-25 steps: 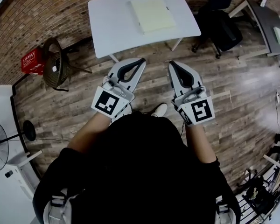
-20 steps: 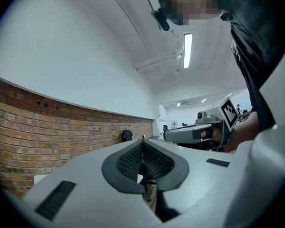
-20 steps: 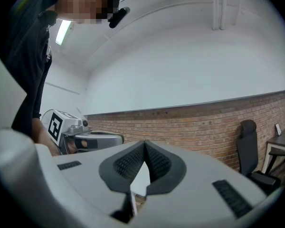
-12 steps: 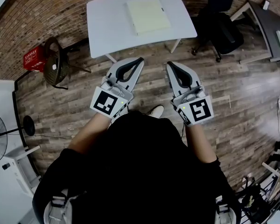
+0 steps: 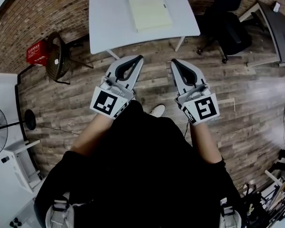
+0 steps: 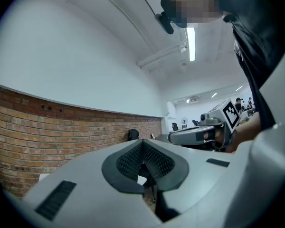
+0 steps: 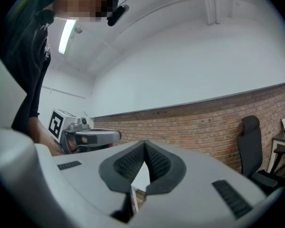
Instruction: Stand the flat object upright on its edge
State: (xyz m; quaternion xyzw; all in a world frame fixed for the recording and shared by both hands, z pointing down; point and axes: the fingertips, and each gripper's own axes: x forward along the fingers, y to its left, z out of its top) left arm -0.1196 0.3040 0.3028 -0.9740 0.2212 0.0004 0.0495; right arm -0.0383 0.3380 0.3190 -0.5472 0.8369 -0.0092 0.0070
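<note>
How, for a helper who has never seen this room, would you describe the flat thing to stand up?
Find the white table at the top of the head view. A pale yellow pad lies flat on it, right of the middle. It is the only thing on that table.

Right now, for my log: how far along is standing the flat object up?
Nothing done: the pale yellow rectangular pad lies flat on the white table. In hand: nothing; left gripper and right gripper are shut, empty, short of the table. Remaining: reach, grip, upend it.

Grey left tool (image 5: 137,57) and right tool (image 5: 174,61), black-and-white marker cubes (image 5: 107,103); seemingly black top (image 5: 142,175).
</note>
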